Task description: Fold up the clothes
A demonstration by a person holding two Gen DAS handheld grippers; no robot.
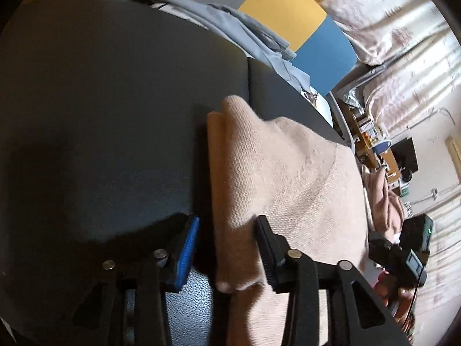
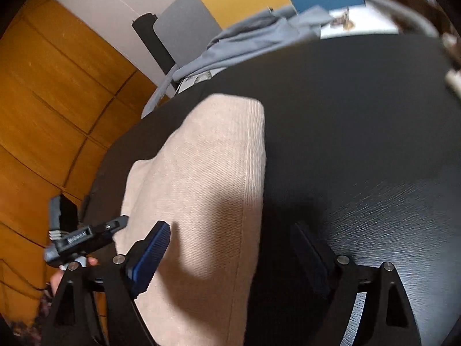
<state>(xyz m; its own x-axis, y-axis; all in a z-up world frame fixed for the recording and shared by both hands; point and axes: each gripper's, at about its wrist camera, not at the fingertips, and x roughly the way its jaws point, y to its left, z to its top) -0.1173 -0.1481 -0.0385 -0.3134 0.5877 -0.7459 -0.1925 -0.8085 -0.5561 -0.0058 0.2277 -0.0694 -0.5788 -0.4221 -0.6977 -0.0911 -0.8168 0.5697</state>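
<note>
Fingers (image 1: 270,248) apparently straddle beige sweater (image 1: 288,173).

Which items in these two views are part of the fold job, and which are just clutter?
In play:
- beige knit garment, lying on the black table
- left gripper, open, jaws astride the garment's folded edge
- right gripper, open over the garment

Lying about:
- grey-blue cloth at the table's far edge
- colored wall panels
</note>
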